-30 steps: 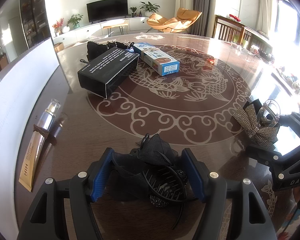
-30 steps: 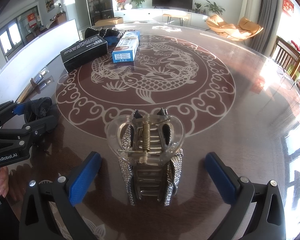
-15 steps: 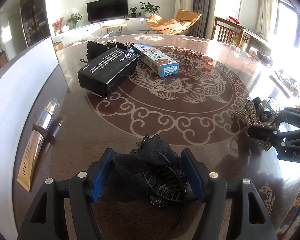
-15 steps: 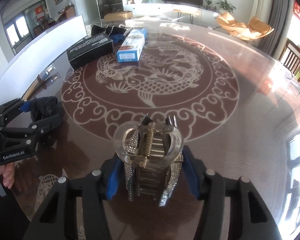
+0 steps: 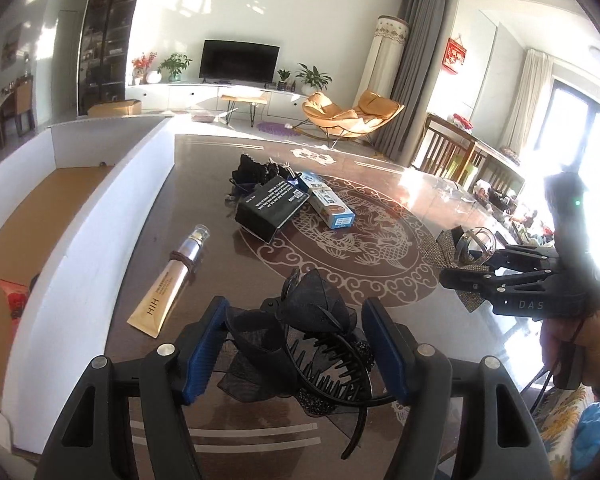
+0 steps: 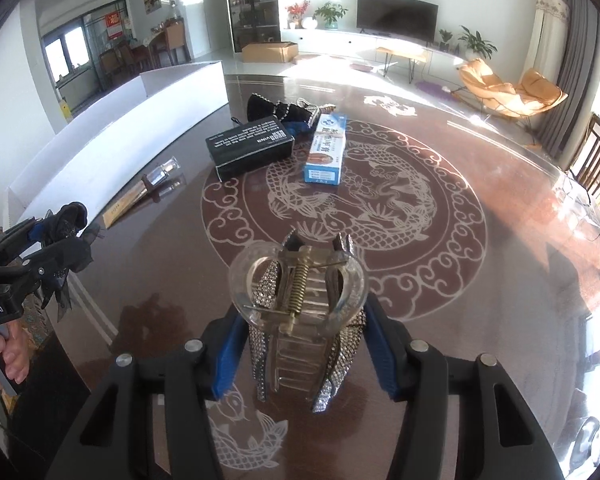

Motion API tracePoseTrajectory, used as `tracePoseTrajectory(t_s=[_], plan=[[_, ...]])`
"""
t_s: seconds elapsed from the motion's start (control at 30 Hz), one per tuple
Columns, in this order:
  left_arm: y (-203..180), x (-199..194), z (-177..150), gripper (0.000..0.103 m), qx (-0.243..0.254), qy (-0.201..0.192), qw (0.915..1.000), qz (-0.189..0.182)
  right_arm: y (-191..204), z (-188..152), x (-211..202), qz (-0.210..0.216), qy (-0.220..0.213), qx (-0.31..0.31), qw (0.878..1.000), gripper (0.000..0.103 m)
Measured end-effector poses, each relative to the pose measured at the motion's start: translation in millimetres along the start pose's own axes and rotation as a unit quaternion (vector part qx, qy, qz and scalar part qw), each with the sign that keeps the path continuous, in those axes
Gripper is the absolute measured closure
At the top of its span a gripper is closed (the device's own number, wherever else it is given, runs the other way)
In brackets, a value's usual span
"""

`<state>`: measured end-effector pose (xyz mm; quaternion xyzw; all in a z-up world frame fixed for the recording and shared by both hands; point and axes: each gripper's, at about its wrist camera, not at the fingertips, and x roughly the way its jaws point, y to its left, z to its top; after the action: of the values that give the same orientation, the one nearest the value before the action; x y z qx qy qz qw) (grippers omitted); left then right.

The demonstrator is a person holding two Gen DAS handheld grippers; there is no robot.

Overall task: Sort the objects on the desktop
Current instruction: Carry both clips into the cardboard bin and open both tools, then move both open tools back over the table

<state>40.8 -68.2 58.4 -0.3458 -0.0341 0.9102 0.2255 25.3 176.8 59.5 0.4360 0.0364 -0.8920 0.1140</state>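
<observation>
My left gripper (image 5: 296,344) is shut on a black hair claw with a black fabric flower (image 5: 316,308), held above the dark round table (image 5: 380,264). In the right wrist view that gripper and its clip (image 6: 60,232) hang at the left edge, with a hand below them. My right gripper (image 6: 300,348) is shut on a clear hair claw with a rhinestone bow (image 6: 300,288), its blue pads (image 6: 226,356) pressing both sides. It too is off the table. The left wrist view shows that clear claw (image 5: 468,246) at the right.
A long white open box (image 5: 100,216) with a brown floor runs along the table's left side. Beside it lies a gold tube (image 5: 168,280). Farther back lie a black carton (image 5: 270,208), a blue-white carton (image 5: 330,206) and a dark bundle (image 5: 256,172).
The right gripper's jaws closed from wide open onto the clear claw. Both grippers then rose off the table with their clips, and the left one swung so the white box's inside shows.
</observation>
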Motion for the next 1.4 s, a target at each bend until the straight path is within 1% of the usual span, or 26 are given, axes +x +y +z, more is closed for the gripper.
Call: tracePoseTrajectory(t_s=[0.1, 0.2, 0.3, 0.37, 0.43, 0.5, 0.57, 0.63, 0.7, 0.73, 0.77, 0.83, 0.9, 0.97, 1.03, 1.1, 1.17, 1.2, 1.27, 1.3, 1.33, 1.37, 1.4], plan=[[40, -37, 22, 0.036, -0.015, -0.015, 0.9993, 0.031, 48, 35, -2, 0.048, -0.023, -0.019, 0.998, 0.047], [96, -68, 44, 0.036, -0.034, -0.029, 0.9953, 0.086, 109, 73, -3, 0.101, -0.047, -0.047, 0.993, 0.047], [161, -87, 61, 0.036, -0.055, -0.026, 0.9864, 0.153, 177, 106, 1, 0.152, -0.061, -0.077, 0.983, 0.047], [202, -92, 67, 0.036, -0.073, -0.013, 0.9790, 0.190, 223, 122, 7, 0.179, -0.064, -0.104, 0.976, 0.047], [237, -89, 66, 0.036, -0.089, 0.005, 0.9710, 0.222, 262, 133, 19, 0.207, -0.058, -0.123, 0.969, 0.047], [264, -80, 63, 0.036, -0.102, 0.032, 0.9657, 0.237, 294, 141, 40, 0.216, -0.040, -0.131, 0.967, 0.047], [282, -70, 58, 0.036, -0.114, 0.053, 0.9625, 0.240, 318, 144, 62, 0.220, -0.019, -0.134, 0.966, 0.047], [294, -60, 53, 0.036, -0.121, 0.072, 0.9591, 0.246, 333, 146, 85, 0.229, 0.005, -0.128, 0.965, 0.047], [303, -53, 50, 0.035, -0.136, 0.085, 0.9529, 0.258, 340, 146, 106, 0.247, 0.033, -0.103, 0.963, 0.046], [308, -51, 48, 0.035, -0.146, 0.090, 0.9502, 0.260, 342, 145, 115, 0.257, 0.042, -0.087, 0.962, 0.044], [313, -50, 45, 0.034, -0.156, 0.094, 0.9484, 0.259, 342, 145, 121, 0.264, 0.047, -0.073, 0.960, 0.036], [318, -50, 41, 0.029, -0.172, 0.094, 0.9458, 0.259, 338, 143, 124, 0.272, 0.040, -0.052, 0.960, 0.025], [317, -53, 38, 0.029, -0.173, 0.087, 0.9452, 0.263, 333, 141, 121, 0.281, 0.027, -0.042, 0.958, 0.020], [306, -58, 36, 0.028, -0.166, 0.076, 0.9458, 0.268, 321, 139, 112, 0.282, 0.006, -0.043, 0.958, 0.019], [287, -64, 37, 0.028, -0.153, 0.059, 0.9509, 0.262, 305, 135, 99, 0.277, -0.023, -0.051, 0.959, 0.018], [257, -66, 41, 0.028, -0.133, 0.045, 0.9598, 0.243, 282, 129, 84, 0.264, -0.054, -0.058, 0.961, 0.013], [218, -67, 44, 0.028, -0.112, 0.031, 0.9698, 0.215, 251, 118, 71, 0.237, -0.084, -0.060, 0.966, 0.008], [196, -66, 45, 0.028, -0.103, 0.026, 0.9750, 0.195, 232, 111, 66, 0.220, -0.096, -0.056, 0.969, 0.007], [145, -60, 44, 0.027, -0.085, 0.021, 0.9856, 0.145, 188, 94, 61, 0.179, -0.113, -0.039, 0.977, 0.004], [119, -56, 40, 0.020, -0.075, 0.020, 0.9899, 0.119, 164, 84, 61, 0.156, -0.115, -0.027, 0.981, 0.004], [94, -49, 34, 0.007, -0.064, 0.018, 0.9928, 0.099, 139, 72, 62, 0.130, -0.113, -0.015, 0.985, 0.004], [68, -39, 27, 0.001, -0.054, 0.017, 0.9949, 0.083, 112, 58, 63, 0.102, -0.107, -0.006, 0.989, 0.004], [47, -27, 16, 0.000, -0.045, 0.016, 0.9963, 0.072, 87, 43, 65, 0.071, -0.098, -0.001, 0.993, 0.004]])
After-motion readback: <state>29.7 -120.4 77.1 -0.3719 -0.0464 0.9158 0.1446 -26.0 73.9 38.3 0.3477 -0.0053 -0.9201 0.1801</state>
